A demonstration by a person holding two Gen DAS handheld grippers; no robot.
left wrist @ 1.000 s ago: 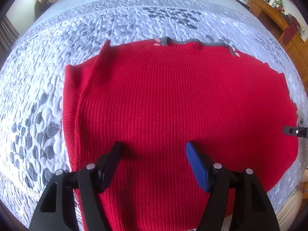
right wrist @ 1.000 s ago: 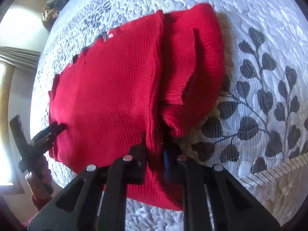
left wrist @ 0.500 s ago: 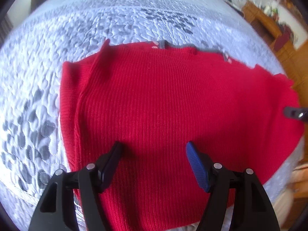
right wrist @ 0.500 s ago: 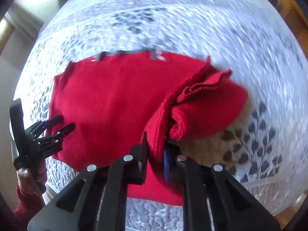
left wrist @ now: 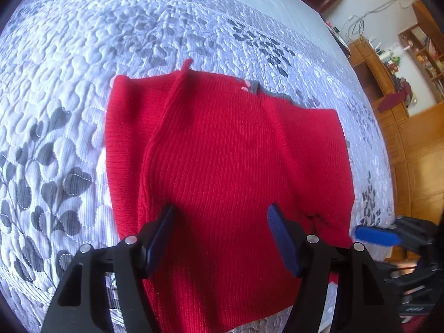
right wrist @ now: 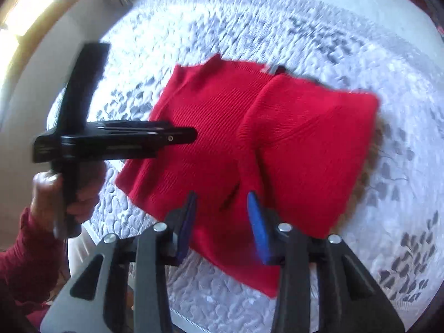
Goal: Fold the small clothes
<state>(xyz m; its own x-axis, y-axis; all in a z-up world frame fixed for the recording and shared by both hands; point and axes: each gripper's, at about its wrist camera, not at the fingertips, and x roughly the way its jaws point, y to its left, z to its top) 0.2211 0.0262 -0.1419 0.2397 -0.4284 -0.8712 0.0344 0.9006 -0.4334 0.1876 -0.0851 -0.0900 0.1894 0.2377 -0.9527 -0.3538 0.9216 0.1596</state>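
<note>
On a grey-leafed quilt (left wrist: 83, 63) lies a red sweater (left wrist: 222, 152), folded flap at 3 o'clock; left gripper (left wrist: 220, 222) spread empty above it, right gripper (right wrist: 222, 211) just releasing, nothing between.

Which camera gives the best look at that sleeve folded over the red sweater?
The right wrist view: the folded sleeve lies whole on the red sweater. In the left wrist view the sleeve sits off-centre, its lower end partly hidden behind a jaw.
</note>
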